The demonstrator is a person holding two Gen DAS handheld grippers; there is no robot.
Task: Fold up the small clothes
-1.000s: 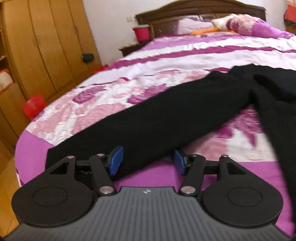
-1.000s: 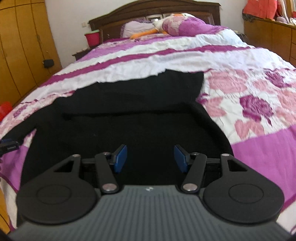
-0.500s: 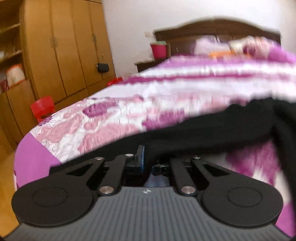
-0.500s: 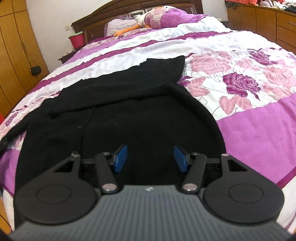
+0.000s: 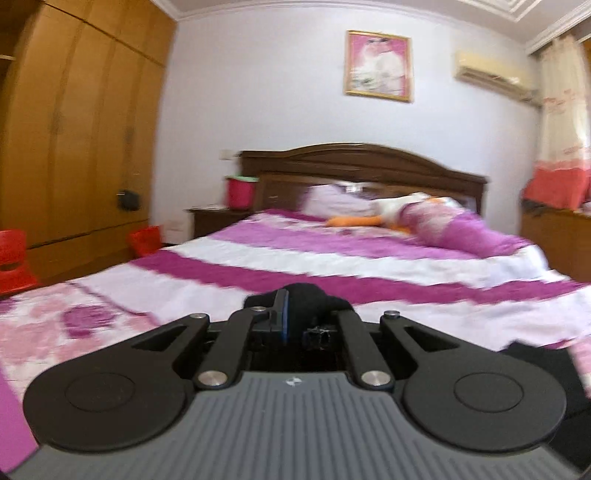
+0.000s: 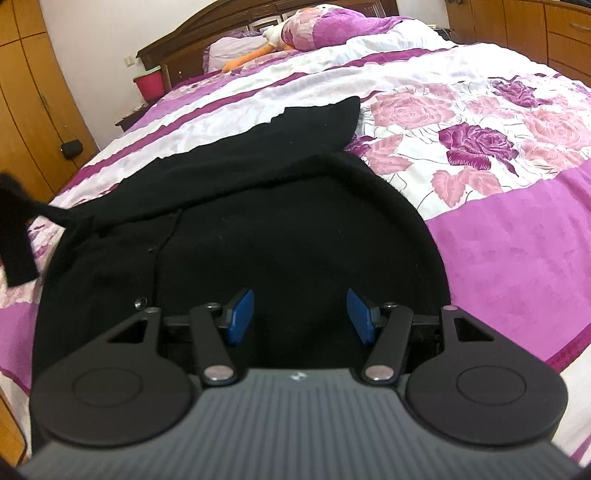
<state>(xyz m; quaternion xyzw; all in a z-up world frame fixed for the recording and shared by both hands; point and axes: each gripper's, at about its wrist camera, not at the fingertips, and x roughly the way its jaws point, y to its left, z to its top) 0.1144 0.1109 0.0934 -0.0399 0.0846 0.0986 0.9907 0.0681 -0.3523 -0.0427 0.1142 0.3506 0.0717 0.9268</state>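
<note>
A black garment (image 6: 295, 229) lies spread on the pink and purple floral bedspread (image 6: 480, 147). My left gripper (image 5: 306, 314) is shut on a bunch of its black sleeve (image 5: 310, 295) and holds it lifted above the bed. In the right wrist view that lifted sleeve (image 6: 18, 221) rises at the left edge, stretched from the garment's body. My right gripper (image 6: 299, 317) is open and empty, low over the near hem of the garment, blue pads (image 6: 242, 314) apart.
Wooden wardrobes (image 5: 74, 147) stand along the left wall, with red stools (image 5: 14, 258) on the floor. A red bucket (image 5: 240, 192) sits on the nightstand by the headboard (image 5: 369, 166). Pillows and an orange-and-white plush (image 5: 369, 218) lie at the bed's head. A wooden dresser (image 6: 535, 26) stands on the right.
My left gripper closed on the sleeve and lifted it, tilting up to face the headboard. My right gripper stayed open and moved slightly nearer the garment's hem.
</note>
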